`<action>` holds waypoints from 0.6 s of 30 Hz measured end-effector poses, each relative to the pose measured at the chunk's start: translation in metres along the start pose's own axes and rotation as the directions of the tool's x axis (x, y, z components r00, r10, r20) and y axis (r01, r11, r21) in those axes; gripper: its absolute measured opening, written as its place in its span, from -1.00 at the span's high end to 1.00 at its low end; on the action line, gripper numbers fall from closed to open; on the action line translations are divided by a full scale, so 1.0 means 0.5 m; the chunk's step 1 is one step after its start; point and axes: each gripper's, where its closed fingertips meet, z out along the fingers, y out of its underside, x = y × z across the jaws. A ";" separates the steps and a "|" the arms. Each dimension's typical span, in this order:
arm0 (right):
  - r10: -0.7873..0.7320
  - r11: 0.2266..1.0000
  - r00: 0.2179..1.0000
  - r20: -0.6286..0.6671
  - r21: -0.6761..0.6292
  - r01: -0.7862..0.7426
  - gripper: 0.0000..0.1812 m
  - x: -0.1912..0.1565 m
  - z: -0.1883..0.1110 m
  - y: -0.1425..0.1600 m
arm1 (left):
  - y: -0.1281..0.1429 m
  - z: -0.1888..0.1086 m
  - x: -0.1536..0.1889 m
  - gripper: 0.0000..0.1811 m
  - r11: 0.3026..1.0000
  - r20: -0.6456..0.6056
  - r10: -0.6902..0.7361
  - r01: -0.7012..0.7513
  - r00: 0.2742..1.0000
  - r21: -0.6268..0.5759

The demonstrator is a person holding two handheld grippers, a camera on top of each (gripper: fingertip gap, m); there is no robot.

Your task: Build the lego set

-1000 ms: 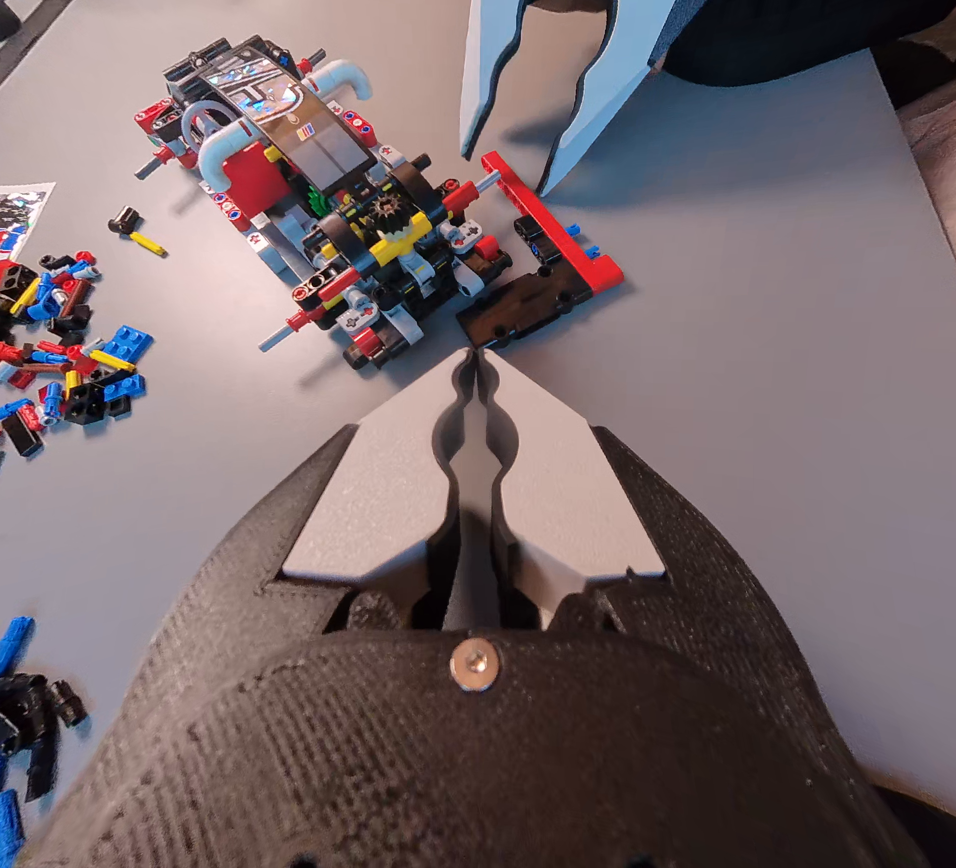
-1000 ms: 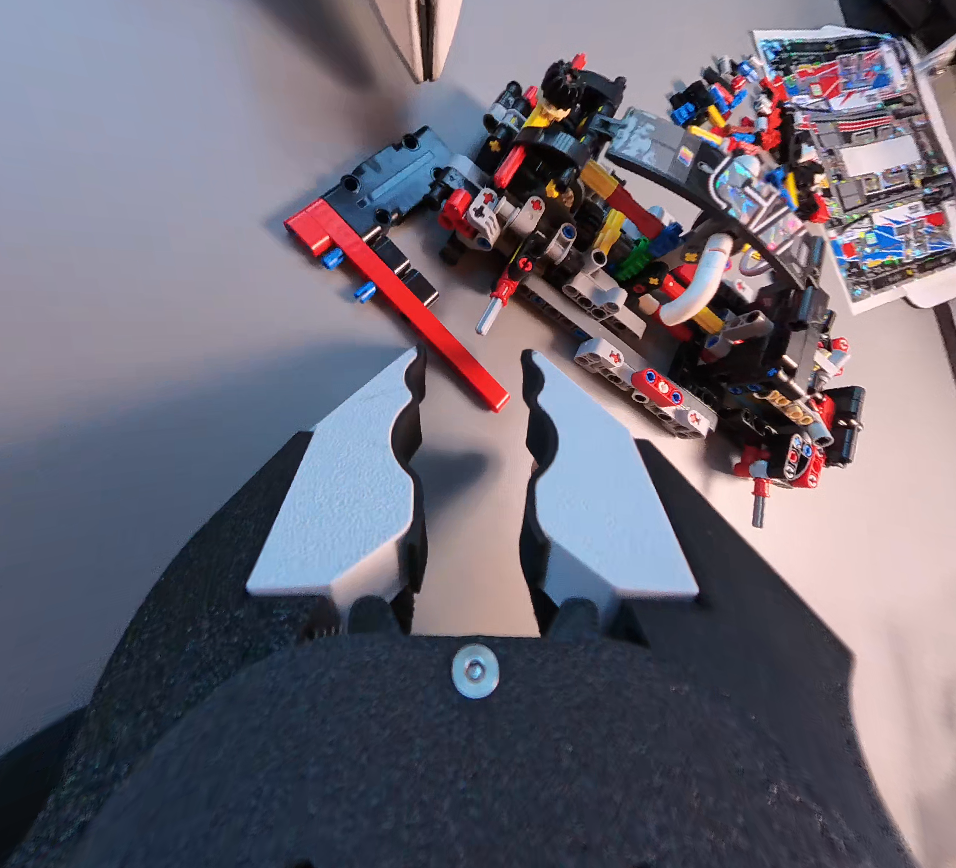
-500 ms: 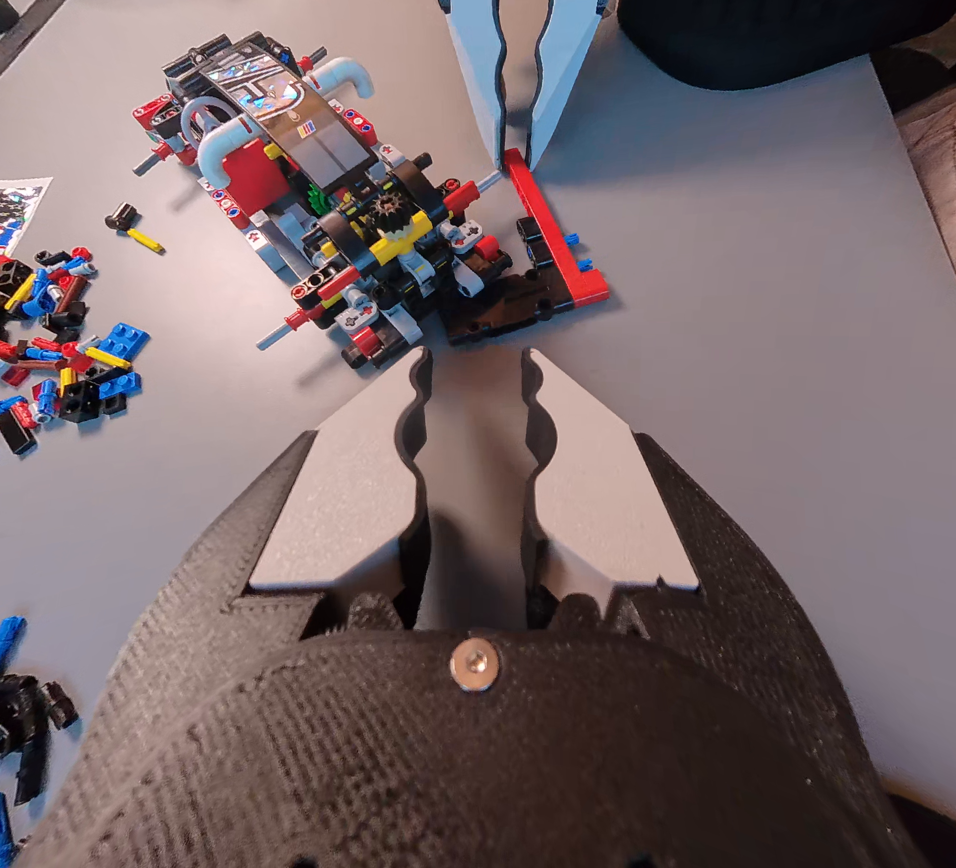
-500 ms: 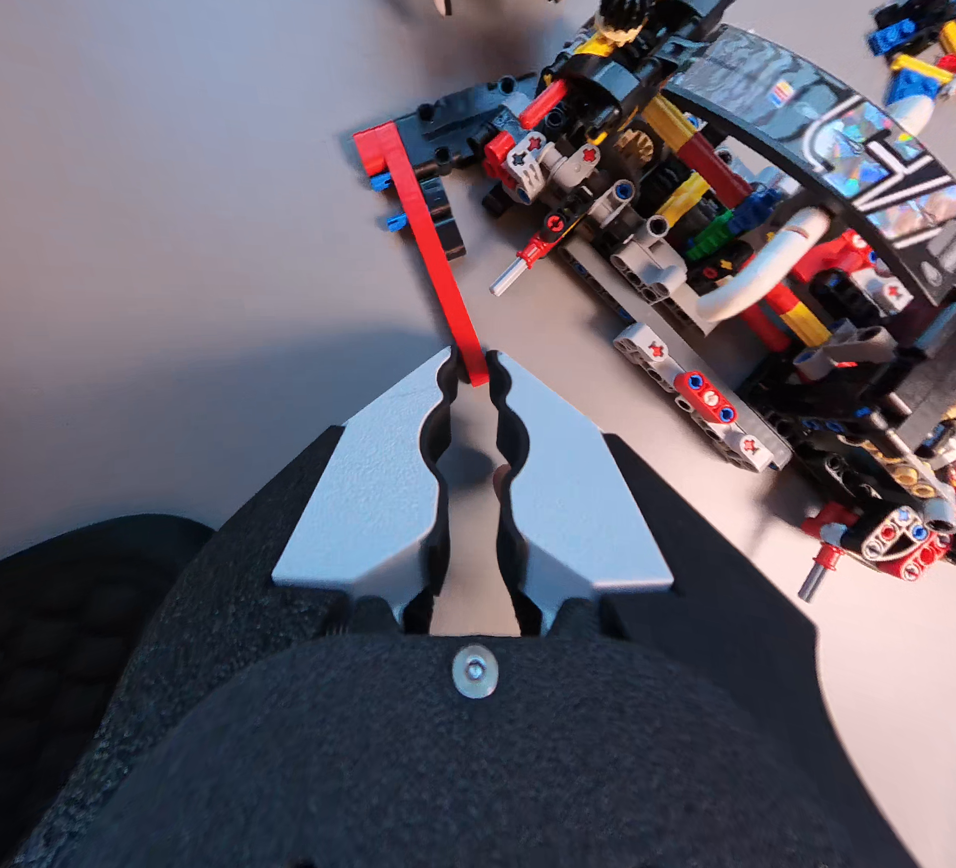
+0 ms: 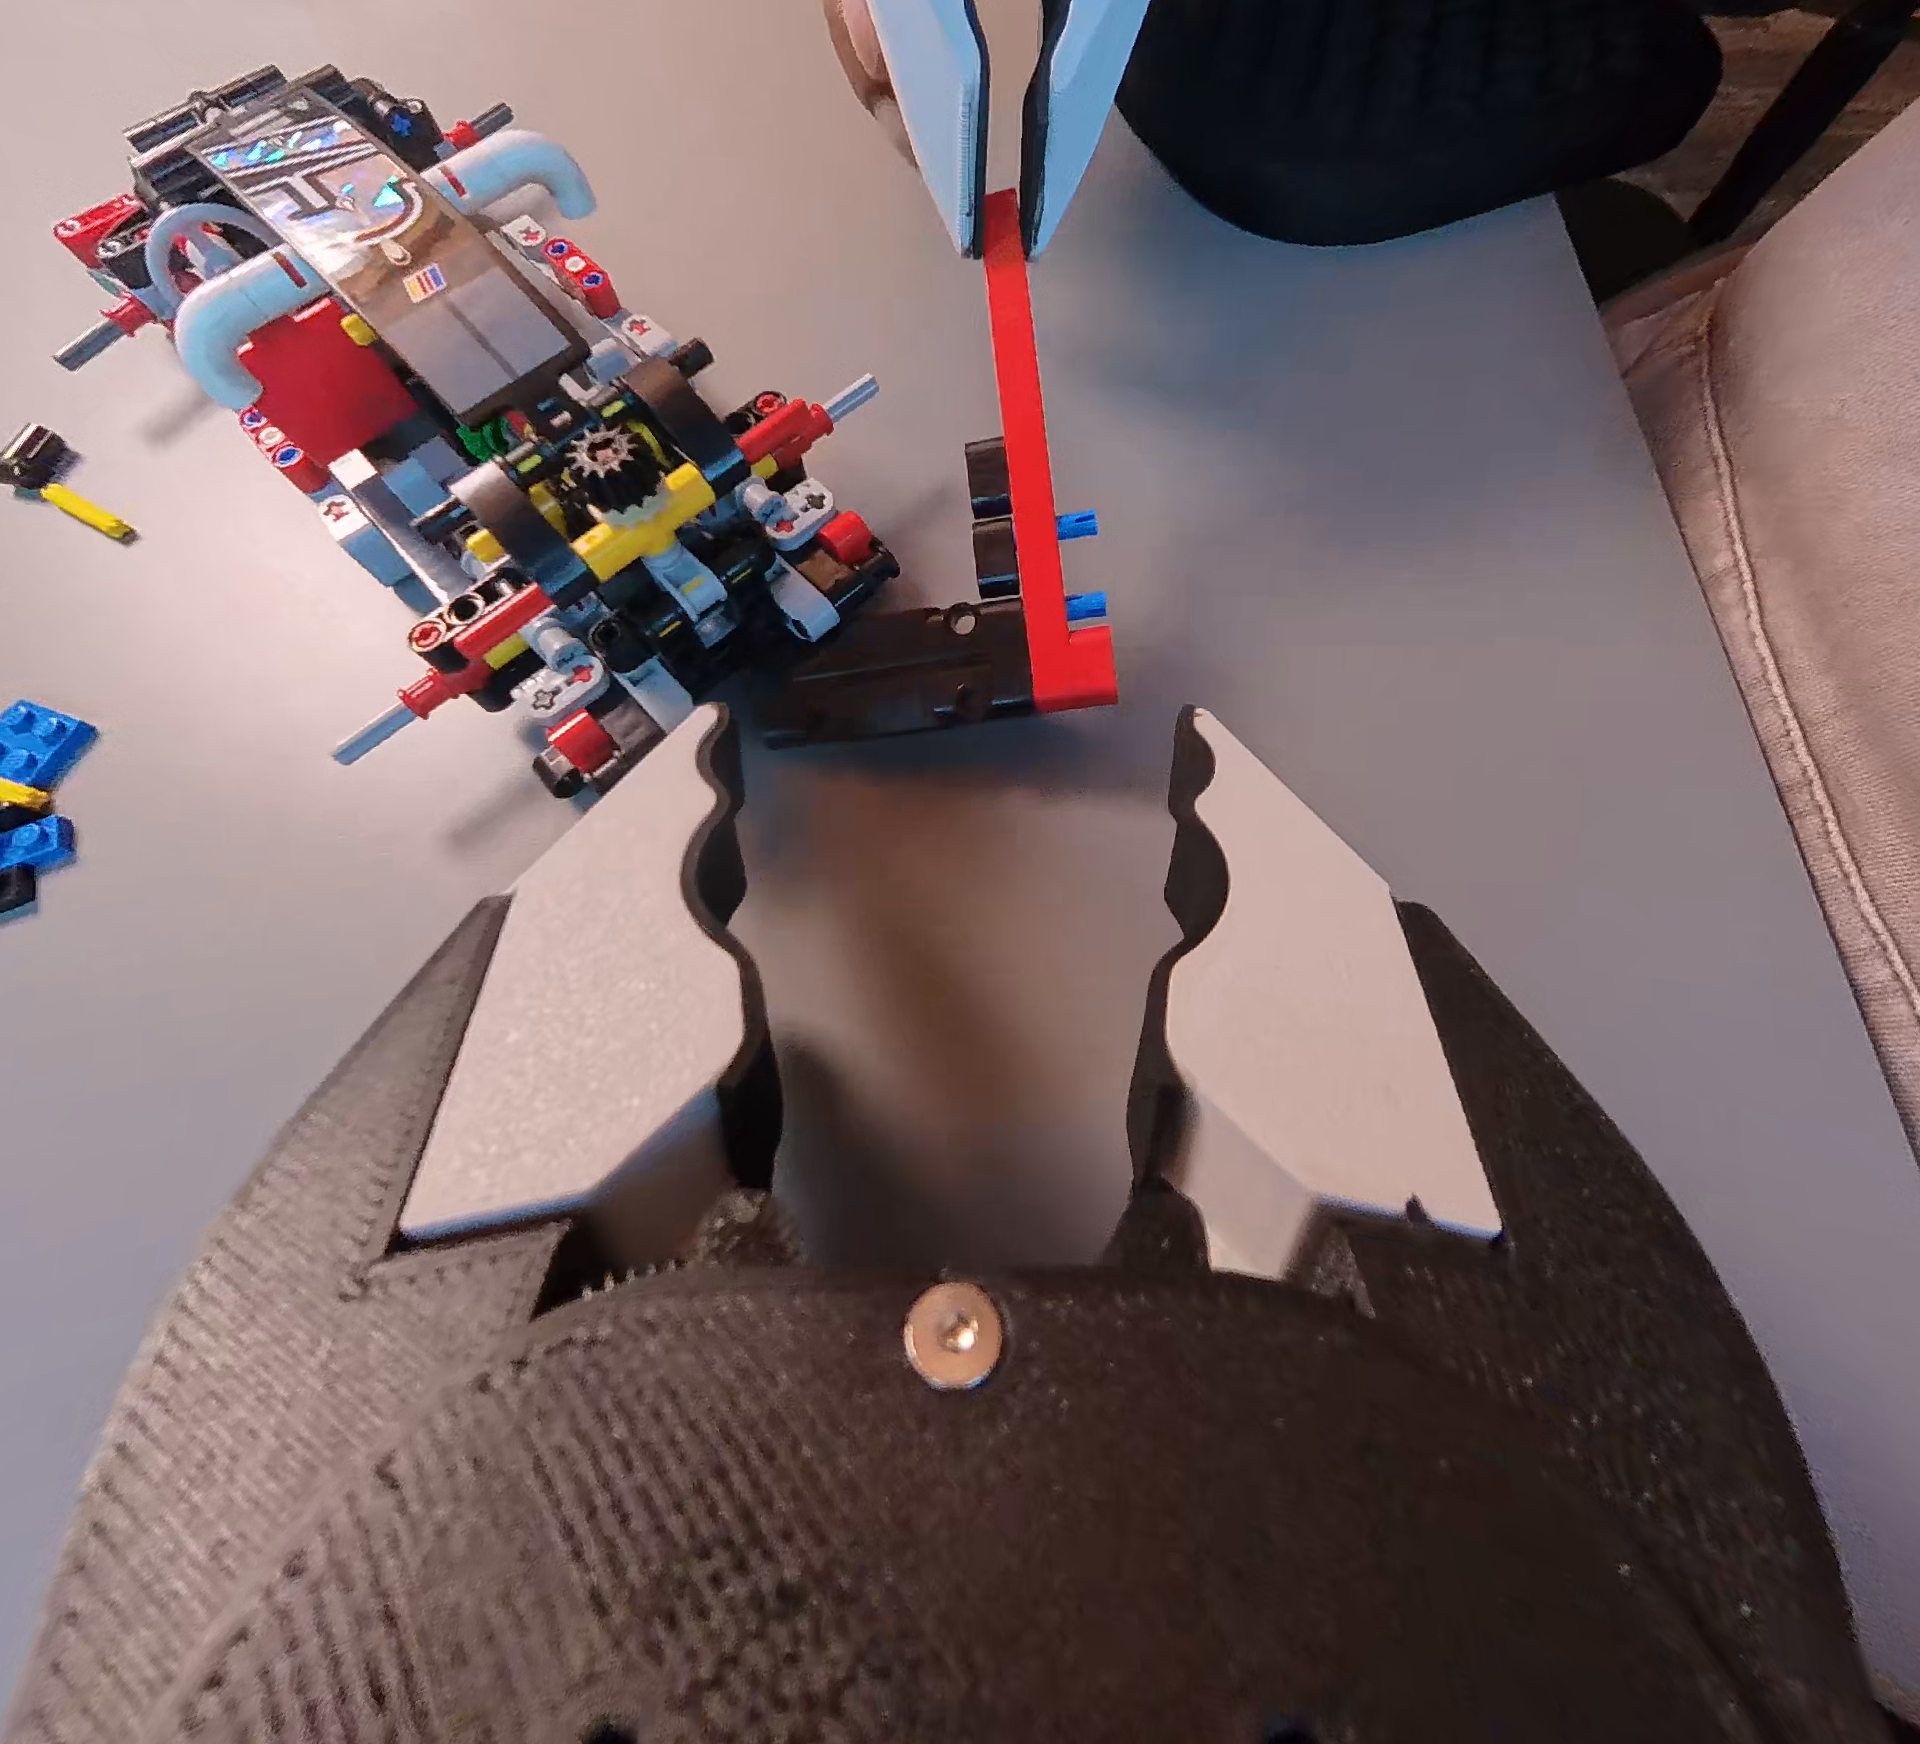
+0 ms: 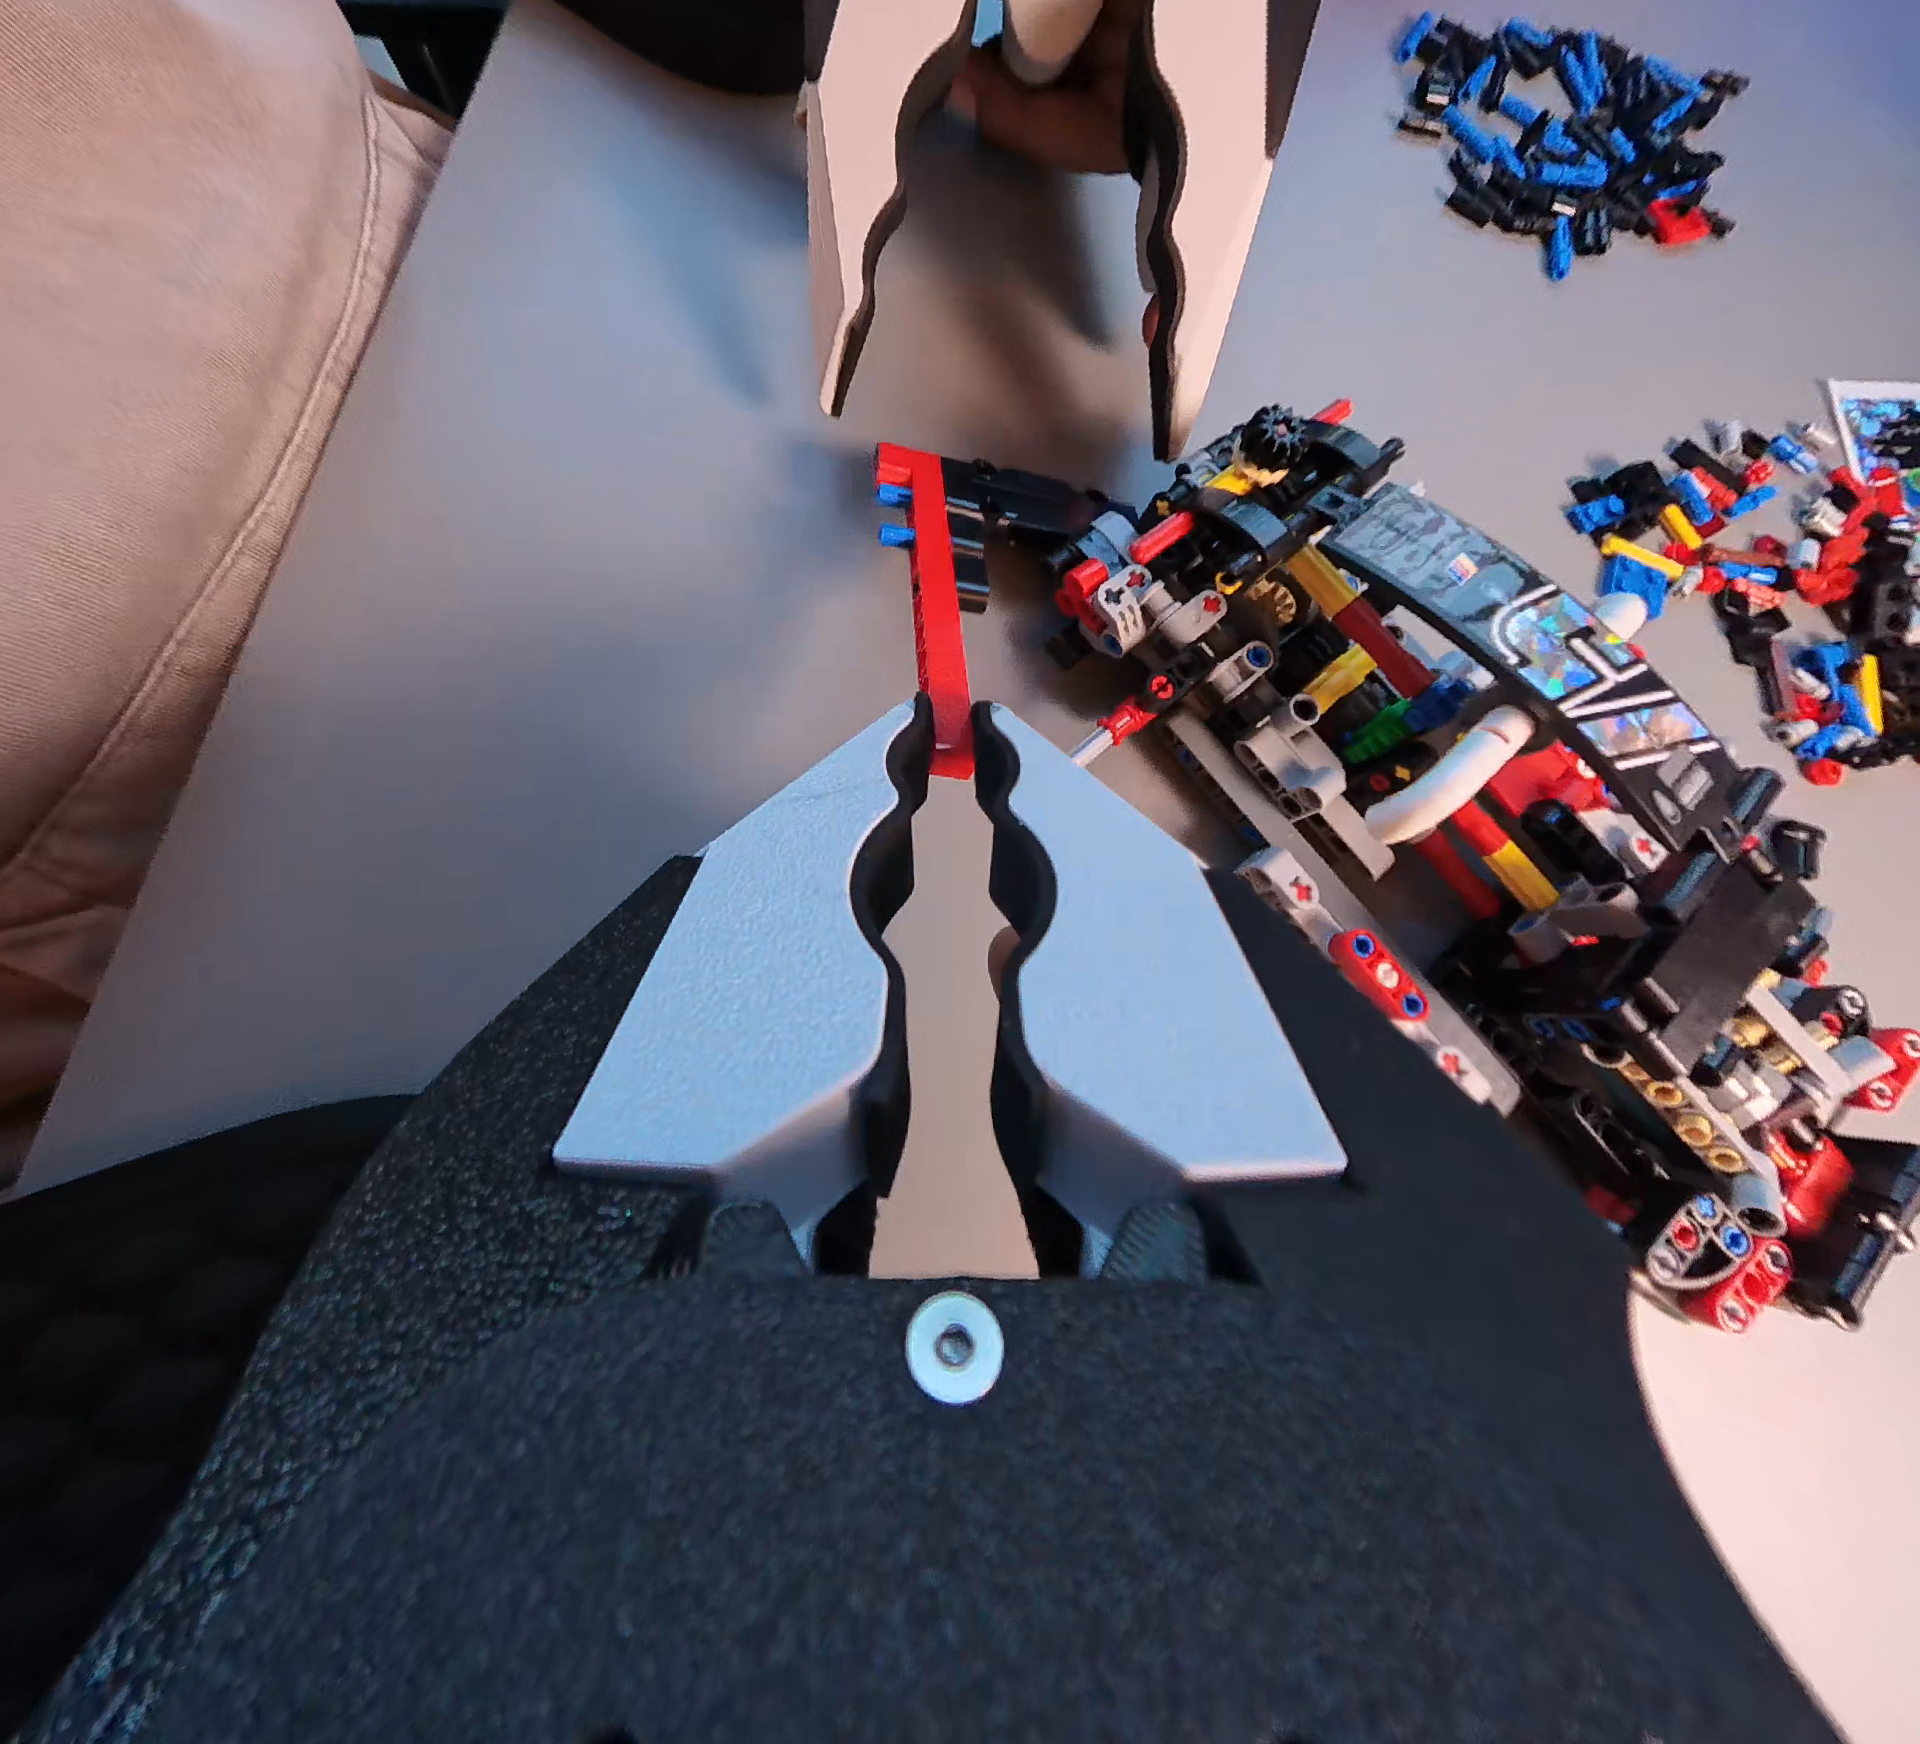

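A part-built lego car [image 5: 436, 406] lies on the grey table [image 5: 1299, 468]; it also shows in the right wrist view [image 6: 1455, 759]. A long red L-shaped beam [image 5: 1023, 458] with black parts and blue pins is lifted at one end. My right gripper [image 6: 948, 718] is shut on the red beam's [image 6: 940, 614] tip; it shows from the front in the left wrist view [image 5: 1000, 234]. My left gripper [image 5: 951, 728] is open and empty, just short of the beam's foot and its black block [image 5: 894, 671]. It shows in the right wrist view [image 6: 1003, 427] above the beam's far end.
Loose blue, red and black pieces lie at the left [image 5: 36, 759]. In the right wrist view a pile of blue and black pins [image 6: 1558, 125] and a mixed pile [image 6: 1766, 572] lie beyond the car. A beige cushion [image 6: 156, 344] borders the table edge. A black sleeve [image 5: 1403, 63] rests at the far edge. My hands' fingertips stand some 9 cm from each other.
My left gripper went from shut to wide open. My right gripper closed on the red beam's tip and raised that end, swinging the beam away from the car.
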 end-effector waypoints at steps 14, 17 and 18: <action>0.203 0.909 0.958 0.202 0.325 -0.261 1.00 -0.001 -0.020 -0.060 | -0.009 0.005 0.048 0.34 0.997 -0.076 0.072 -0.072 0.994 0.002; 0.246 0.855 0.938 0.244 0.401 -0.329 1.00 0.014 -0.036 -0.069 | -0.014 0.003 0.042 0.38 0.998 -0.060 0.069 -0.068 0.996 0.015; 0.257 0.845 0.934 0.249 0.410 -0.342 1.00 0.018 -0.037 -0.068 | -0.016 0.003 0.036 0.41 0.998 -0.041 0.068 -0.068 0.997 0.018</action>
